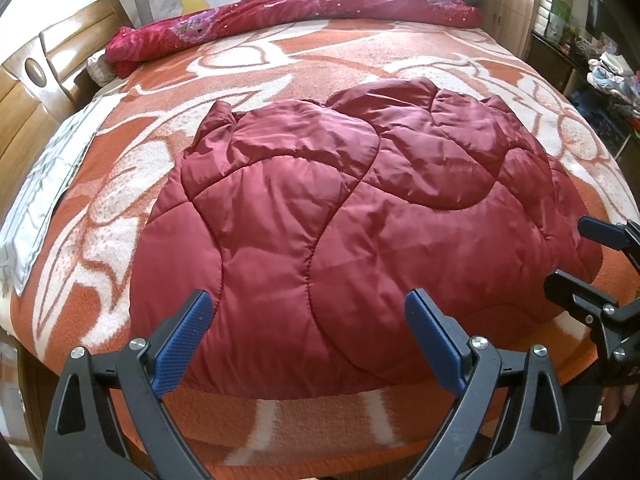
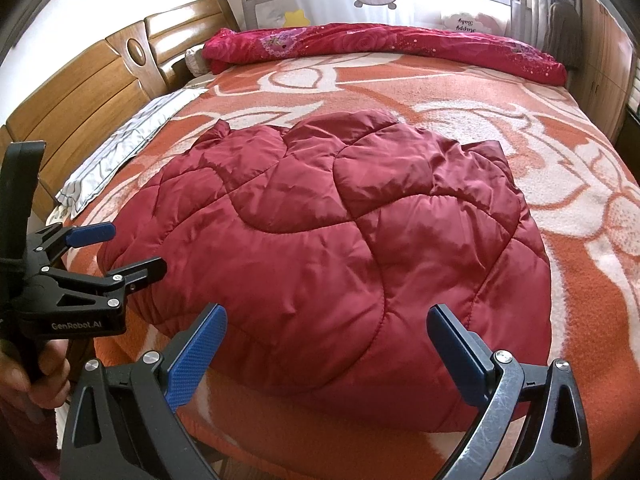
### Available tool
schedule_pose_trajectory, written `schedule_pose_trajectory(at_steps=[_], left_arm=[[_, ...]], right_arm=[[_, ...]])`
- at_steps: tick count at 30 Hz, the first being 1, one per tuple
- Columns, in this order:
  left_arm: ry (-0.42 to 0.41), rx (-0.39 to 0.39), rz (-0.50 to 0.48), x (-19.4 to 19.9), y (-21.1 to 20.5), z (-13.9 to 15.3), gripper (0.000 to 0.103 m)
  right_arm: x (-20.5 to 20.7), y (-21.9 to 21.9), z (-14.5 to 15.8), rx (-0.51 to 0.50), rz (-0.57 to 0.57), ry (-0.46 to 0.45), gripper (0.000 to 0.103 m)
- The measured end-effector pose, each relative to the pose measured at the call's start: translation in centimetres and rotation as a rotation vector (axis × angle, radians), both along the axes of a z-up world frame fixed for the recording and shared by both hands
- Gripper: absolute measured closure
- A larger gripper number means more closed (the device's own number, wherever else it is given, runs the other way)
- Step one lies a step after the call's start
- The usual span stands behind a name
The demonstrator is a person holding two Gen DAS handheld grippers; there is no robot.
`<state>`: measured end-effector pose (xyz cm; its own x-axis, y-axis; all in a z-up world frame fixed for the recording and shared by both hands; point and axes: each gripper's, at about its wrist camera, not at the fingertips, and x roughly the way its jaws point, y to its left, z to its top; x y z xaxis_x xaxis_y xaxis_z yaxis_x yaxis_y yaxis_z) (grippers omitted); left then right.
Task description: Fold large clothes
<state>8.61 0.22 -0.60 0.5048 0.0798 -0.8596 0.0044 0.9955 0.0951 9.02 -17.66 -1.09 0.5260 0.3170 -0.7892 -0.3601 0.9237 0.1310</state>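
On the orange-and-white patterned bed blanket (image 1: 328, 64) lies the dark red quilted satin padded garment (image 1: 360, 216), bunched. Both the left gripper (image 1: 308, 340) and right gripper (image 2: 326, 354) hover with jaws spread, empty (slick padding may slip or spring unfolded if pinched shallowly).

At the left edge of the right wrist view we read "GenRobot.AI" in pale letters on the black body of the left gripper (image 2: 138, 249). On the bed rail (image 2: 460, 4) at upper right, pink script appears mirrored, seemingly "Happy Baby".
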Motion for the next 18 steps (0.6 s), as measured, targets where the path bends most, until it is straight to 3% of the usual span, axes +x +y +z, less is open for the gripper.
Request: schedule_pose_trajectory(at_steps=[18], left_arm=[[-0.005,0.001,-0.002,0.09,-0.29,0.45,0.005]], right_arm=[[-0.08,0.03,0.18,-0.002,0.004,-0.002,0.002]])
